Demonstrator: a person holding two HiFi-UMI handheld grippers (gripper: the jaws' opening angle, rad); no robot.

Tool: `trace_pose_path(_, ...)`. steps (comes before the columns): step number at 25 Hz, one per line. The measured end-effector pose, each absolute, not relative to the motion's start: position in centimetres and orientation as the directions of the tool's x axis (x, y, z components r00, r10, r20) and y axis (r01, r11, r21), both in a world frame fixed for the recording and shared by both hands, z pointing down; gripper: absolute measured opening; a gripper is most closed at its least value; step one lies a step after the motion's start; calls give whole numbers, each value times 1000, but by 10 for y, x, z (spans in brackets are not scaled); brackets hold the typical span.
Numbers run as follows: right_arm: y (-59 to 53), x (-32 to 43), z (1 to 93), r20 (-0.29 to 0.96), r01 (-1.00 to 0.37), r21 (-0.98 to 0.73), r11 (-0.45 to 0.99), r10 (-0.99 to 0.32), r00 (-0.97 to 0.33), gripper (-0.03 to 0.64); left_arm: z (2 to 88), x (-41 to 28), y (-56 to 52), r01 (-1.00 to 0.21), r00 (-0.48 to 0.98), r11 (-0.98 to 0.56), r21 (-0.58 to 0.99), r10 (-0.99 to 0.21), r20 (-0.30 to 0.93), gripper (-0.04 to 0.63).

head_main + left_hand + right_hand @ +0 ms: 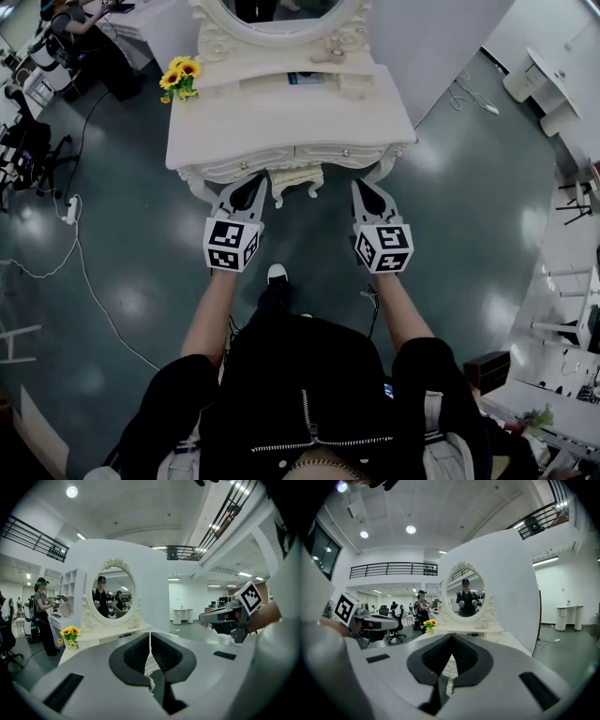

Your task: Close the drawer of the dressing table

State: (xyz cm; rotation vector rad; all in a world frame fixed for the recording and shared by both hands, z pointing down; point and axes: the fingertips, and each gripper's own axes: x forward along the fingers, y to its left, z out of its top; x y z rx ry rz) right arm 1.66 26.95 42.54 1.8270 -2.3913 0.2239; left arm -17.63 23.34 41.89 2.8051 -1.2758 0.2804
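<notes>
The white dressing table stands straight ahead, with an oval mirror and a pot of sunflowers at its left end. Its drawer fronts with small knobs run along the near edge and look flush with the table front. My left gripper is shut and empty, its tips just before the left part of that edge. My right gripper is shut and empty too, a little short of the right part. In the gripper views the left gripper and the right gripper show pads that meet with nothing between them.
A power strip with a cable lies on the floor at the left, near black office chairs. White tables stand at the right. A white wall panel backs the dresser. My shoe is below the grippers.
</notes>
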Motion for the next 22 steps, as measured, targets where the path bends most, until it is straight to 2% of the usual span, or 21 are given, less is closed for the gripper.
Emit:
trace_pose_path(10,161,6,417,180,-978,-47,203,-961,-208,5,415,-188,113,-715,680,-698,-43,-709,187,28)
trace_pose_path(22,89,14,430,201,-986,-63,153,-966,-163,5,428,-185,37,-694,700,-720,-23,-682,211,28)
